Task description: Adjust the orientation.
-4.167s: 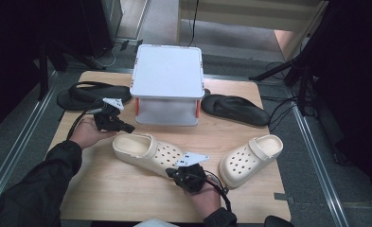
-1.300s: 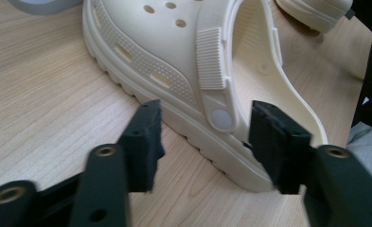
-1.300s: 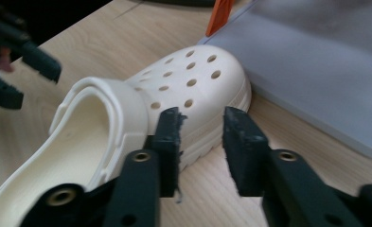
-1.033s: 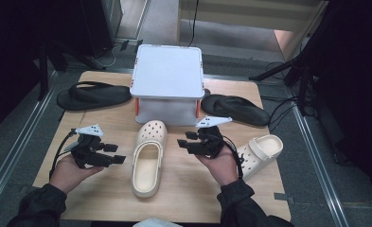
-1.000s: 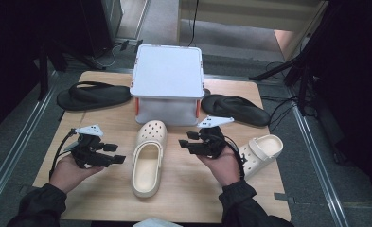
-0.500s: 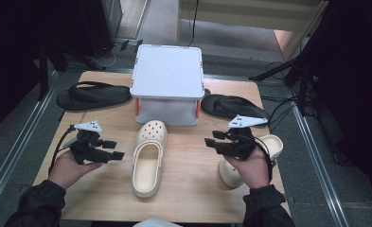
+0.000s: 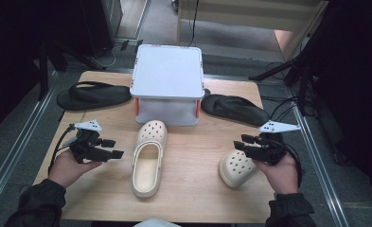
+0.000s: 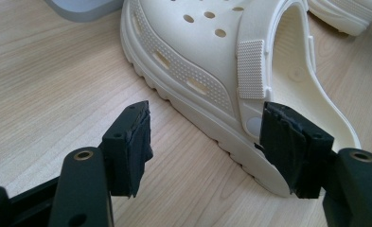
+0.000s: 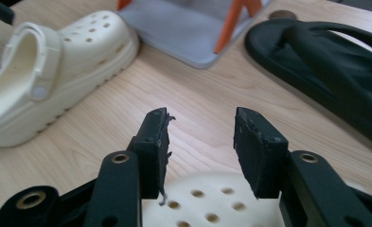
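Clogs are your work here: one cream clog (image 7: 148, 158) lies in the middle of the table (image 7: 193, 198), toe toward the white box (image 7: 167, 78), and the second clog (image 7: 238, 168) lies to its right, its heel end hidden under your right hand (image 7: 280, 172). Your right gripper (image 7: 245, 145) hangs over that clog's toe with jaws apart; they have just been closing a little, and the right gripper view shows bare wood between the pads (image 9: 257, 151), the holed toe (image 9: 207, 198) cut off below them. Your left gripper (image 7: 112, 149) sits just left of the middle clog, jaws wide and gripping nothing; in its view one pad (image 8: 292, 146) covers part of the strap. Two black sandals (image 7: 93, 94) (image 7: 235, 109) flank the box, the right one's heel tucked behind it.
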Tool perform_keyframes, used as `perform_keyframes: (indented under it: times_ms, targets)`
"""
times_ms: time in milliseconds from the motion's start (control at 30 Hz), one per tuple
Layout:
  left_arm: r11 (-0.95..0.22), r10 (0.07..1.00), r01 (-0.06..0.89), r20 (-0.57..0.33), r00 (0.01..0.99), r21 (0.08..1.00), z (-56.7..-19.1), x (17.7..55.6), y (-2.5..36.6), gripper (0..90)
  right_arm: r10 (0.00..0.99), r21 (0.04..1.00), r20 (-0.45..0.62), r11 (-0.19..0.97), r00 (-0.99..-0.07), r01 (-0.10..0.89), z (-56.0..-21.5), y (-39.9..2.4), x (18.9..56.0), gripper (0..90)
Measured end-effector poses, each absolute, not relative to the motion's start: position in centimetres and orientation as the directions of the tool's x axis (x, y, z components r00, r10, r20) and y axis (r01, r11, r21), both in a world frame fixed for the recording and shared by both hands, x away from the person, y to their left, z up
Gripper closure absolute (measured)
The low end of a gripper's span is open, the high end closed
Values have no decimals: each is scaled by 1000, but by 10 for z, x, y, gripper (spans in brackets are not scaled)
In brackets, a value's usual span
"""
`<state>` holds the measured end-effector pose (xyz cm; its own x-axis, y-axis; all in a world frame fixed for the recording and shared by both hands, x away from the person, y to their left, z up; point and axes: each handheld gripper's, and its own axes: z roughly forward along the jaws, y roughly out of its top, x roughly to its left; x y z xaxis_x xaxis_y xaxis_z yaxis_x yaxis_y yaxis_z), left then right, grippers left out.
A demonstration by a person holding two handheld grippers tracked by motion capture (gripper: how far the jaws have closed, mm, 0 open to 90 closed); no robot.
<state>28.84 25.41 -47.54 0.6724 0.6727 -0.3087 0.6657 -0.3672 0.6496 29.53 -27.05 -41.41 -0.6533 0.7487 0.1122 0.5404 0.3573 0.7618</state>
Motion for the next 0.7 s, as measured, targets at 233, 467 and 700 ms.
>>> perform_keyframes:
  times_ms: [233,467,700]
  targets:
    - [-361,675,662,-306,671,657,-476,289,255,359,784,754,111,334,-611,565,-418,-302,297,565]
    - [-352,679,662,-306,667,661,-477,289,258,362,808,736,113,323,-579,594,-430,-325,302,542]
    - [-350,685,659,-298,664,665,-477,288,258,365,813,707,122,331,-569,625,-452,-331,307,518]
